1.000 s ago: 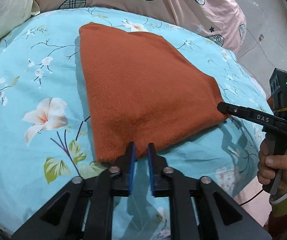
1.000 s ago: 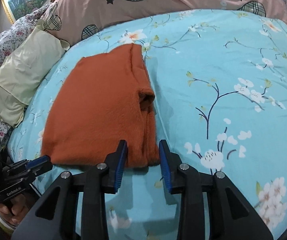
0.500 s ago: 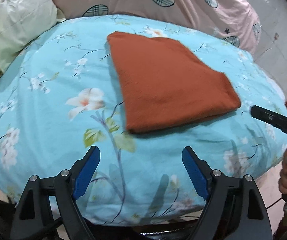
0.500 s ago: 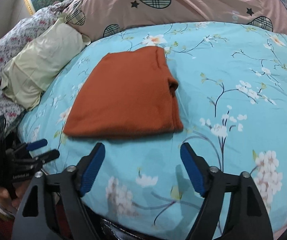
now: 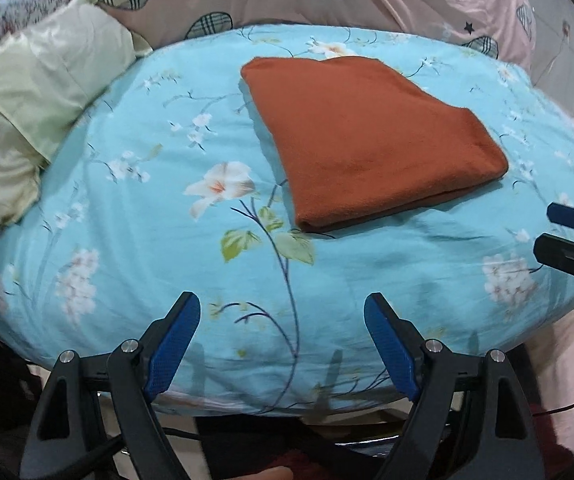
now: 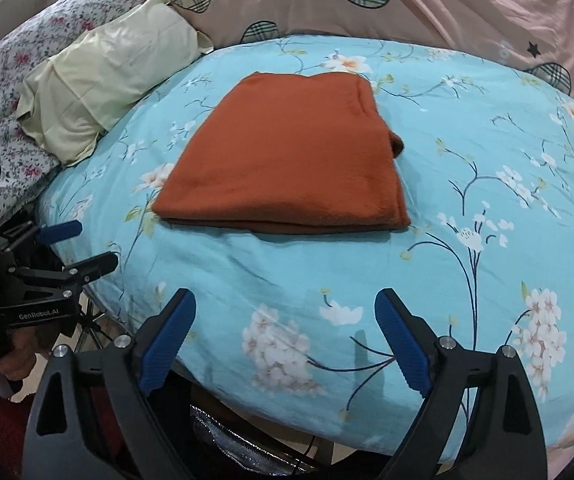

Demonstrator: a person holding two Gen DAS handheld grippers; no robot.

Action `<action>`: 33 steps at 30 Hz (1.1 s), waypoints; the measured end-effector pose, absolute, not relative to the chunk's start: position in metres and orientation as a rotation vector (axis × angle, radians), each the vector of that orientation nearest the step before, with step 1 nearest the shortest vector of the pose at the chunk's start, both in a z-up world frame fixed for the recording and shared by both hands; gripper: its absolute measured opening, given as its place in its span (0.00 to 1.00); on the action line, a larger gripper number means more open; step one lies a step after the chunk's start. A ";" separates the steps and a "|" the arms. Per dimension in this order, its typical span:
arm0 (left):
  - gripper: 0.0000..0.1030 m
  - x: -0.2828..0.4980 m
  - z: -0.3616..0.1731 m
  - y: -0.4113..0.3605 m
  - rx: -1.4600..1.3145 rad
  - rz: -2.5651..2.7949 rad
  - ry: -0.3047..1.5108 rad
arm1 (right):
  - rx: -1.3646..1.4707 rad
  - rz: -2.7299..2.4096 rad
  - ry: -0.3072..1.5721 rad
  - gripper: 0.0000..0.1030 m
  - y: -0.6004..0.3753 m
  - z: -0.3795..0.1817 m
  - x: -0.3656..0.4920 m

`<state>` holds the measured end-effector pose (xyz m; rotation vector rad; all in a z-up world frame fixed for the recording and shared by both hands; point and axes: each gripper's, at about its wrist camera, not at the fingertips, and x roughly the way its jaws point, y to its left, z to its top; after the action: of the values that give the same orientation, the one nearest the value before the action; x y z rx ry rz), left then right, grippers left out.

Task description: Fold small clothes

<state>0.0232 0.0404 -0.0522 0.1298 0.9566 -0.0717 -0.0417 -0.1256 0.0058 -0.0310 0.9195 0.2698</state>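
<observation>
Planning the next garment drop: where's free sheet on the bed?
Free: blue sheet right of the folded orange garment, up to the pink quilt; also the near strip between garment and both open tongs. Narrower: left side, hemmed by the cream pillow.

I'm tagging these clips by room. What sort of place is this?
Most likely a home bedroom. The folded orange garment lies on a bed with a blue floral sheet, a pale yellow pillow at one side and a pink quilt with plaid patches behind.
</observation>
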 end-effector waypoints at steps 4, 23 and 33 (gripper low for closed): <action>0.82 0.017 -0.041 0.044 0.134 -0.058 0.934 | -0.058 0.283 0.911 0.94 -0.117 0.012 -0.047; 0.83 0.024 -0.015 0.054 0.151 0.011 0.898 | -0.076 0.285 0.920 0.97 -0.111 0.020 -0.037; 0.83 0.031 -0.012 0.057 0.149 0.021 0.901 | -0.082 0.289 0.926 0.97 -0.108 0.022 -0.030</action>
<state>0.0315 0.0571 -0.0125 0.1486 0.9013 0.0207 -0.0303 -0.1081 0.0224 -0.0822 0.9257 0.2895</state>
